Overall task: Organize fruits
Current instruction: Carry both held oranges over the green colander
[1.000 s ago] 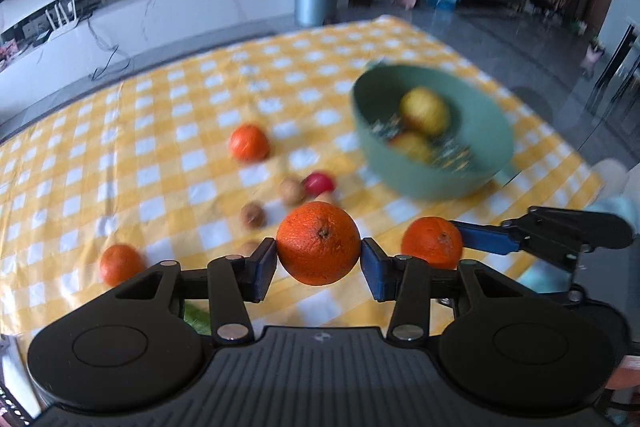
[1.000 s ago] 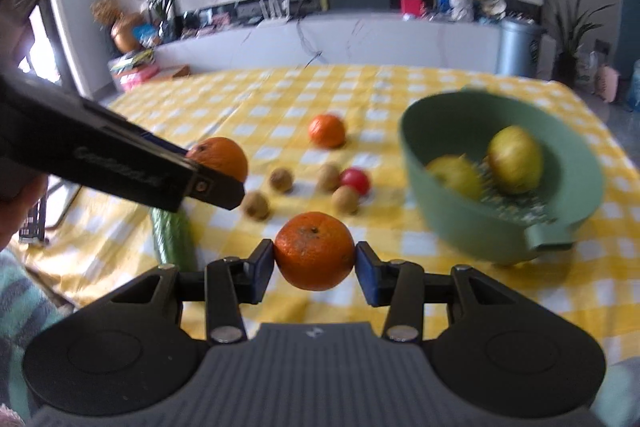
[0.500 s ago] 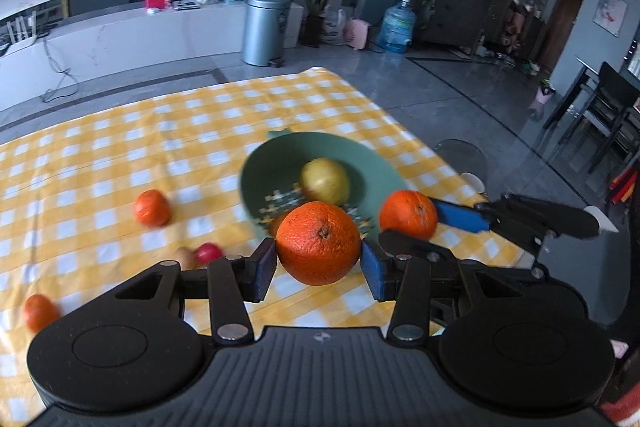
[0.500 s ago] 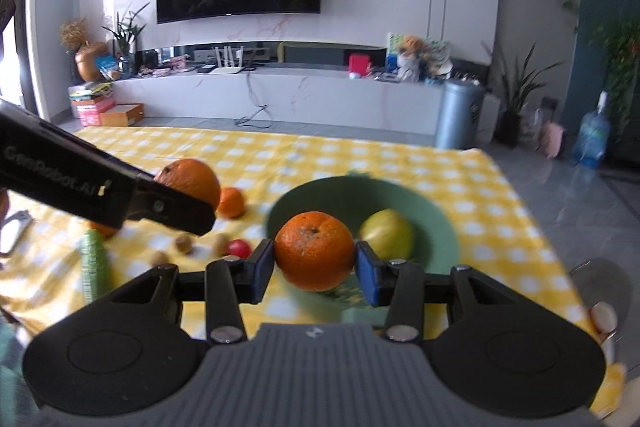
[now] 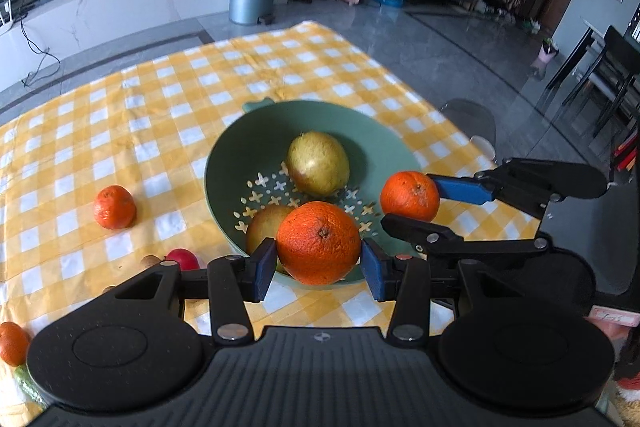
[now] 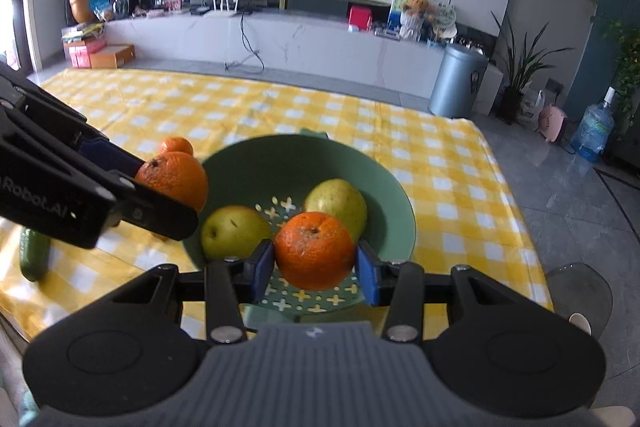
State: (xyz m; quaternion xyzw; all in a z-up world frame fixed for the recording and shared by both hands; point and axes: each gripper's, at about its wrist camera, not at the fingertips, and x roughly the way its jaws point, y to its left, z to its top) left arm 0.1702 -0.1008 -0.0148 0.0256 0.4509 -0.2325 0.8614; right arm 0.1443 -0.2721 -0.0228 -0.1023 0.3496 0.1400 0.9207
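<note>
Both oranges point(image 5: 318, 242) point(image 6: 314, 250) now over bowl point(image 5: 224, 163), stem-ends up.

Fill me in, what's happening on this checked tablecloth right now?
A person is sorting fruit with hand-held tongs, one in each hand. The left tongs grip a large orange, and the right tongs grip a smaller orange; both hang over the green colander bowl, which already holds two pears. Neither orange has been released yet. On the yellow checked tablecloth another orange, a small red fruit and a cucumber still wait.
</note>
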